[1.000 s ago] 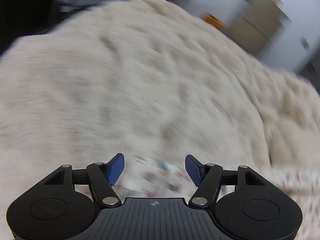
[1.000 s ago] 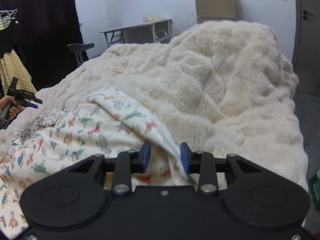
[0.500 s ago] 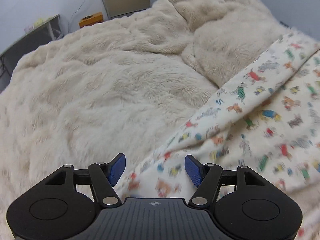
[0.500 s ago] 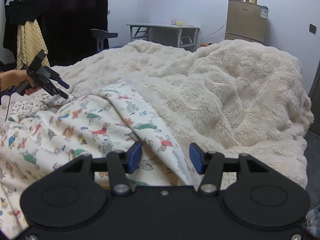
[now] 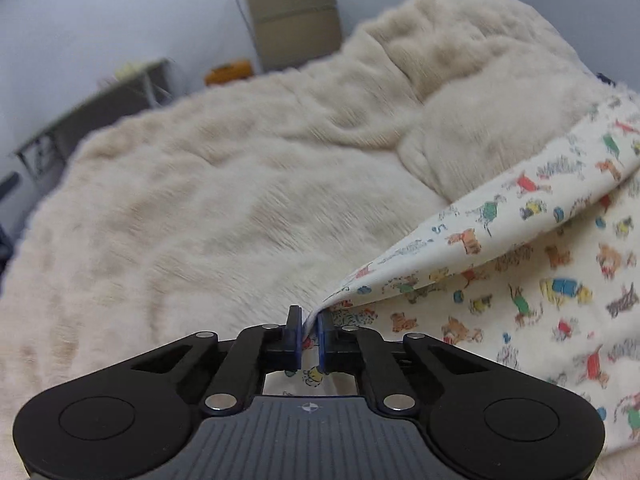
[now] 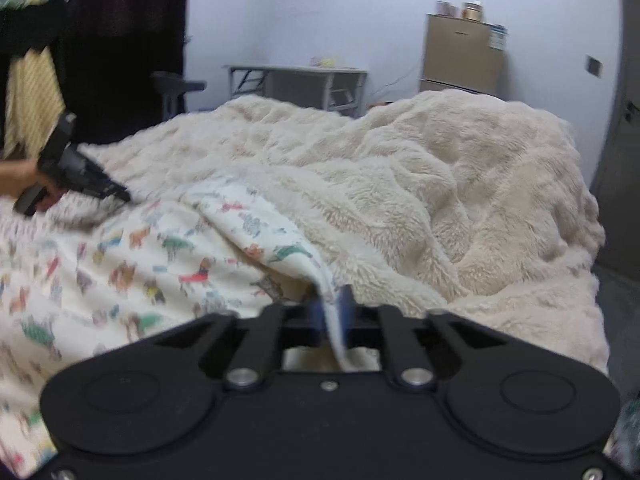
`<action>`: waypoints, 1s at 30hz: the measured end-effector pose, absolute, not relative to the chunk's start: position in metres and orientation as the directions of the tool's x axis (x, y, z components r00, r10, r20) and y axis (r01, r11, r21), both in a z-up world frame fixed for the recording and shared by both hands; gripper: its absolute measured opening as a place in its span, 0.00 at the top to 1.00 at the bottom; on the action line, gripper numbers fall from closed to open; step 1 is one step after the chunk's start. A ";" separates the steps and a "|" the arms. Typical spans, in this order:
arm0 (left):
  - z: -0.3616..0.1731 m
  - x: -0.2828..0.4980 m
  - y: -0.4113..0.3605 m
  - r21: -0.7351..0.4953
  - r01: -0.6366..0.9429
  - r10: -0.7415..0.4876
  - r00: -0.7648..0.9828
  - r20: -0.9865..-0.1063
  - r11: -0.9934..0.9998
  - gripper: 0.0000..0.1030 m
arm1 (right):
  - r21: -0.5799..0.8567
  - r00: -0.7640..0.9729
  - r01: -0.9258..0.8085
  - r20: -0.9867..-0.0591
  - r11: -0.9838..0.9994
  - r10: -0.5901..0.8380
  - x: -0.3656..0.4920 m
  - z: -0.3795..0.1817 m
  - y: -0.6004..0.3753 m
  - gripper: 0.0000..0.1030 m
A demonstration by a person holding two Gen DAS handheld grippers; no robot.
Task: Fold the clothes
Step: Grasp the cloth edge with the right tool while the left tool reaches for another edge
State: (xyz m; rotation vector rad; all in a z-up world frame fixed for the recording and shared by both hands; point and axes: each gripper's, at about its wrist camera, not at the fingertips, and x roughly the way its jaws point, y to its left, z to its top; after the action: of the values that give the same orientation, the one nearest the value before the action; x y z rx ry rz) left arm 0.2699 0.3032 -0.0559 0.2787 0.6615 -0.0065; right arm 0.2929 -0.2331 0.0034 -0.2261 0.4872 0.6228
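Printed garment (image 5: 500, 264), edge pinched between both jaws

Black hand-held gripper (image 5: 309, 330), blue pads (image 5: 322, 338)

I count one printed garment (image 6: 132, 264), white with small coloured animals, spread over one fluffy cream blanket (image 6: 460, 200) on the bed. My two grippers are both here: my left gripper (image 5: 309, 330) and my right gripper (image 6: 333, 312), each pinched on an edge of that garment. Beyond the blanket I count one grey desk (image 6: 296, 84), one dark chair (image 6: 176, 92) left of the desk, and one tan cabinet (image 6: 462, 56) right of it, with about three small containers (image 6: 464, 9) on top.
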 end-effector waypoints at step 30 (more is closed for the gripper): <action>-0.017 0.134 0.285 0.565 0.084 0.228 0.859 -0.459 0.821 0.78 | -0.314 0.742 -0.669 -0.343 0.674 0.577 0.165 0.030 -0.277 1.00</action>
State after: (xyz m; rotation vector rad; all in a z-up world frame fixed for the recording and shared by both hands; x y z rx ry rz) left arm 0.1339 0.2854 -0.0168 0.6110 0.5403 0.0802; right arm 0.1649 -0.2766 0.0296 -0.4403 0.2231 0.7074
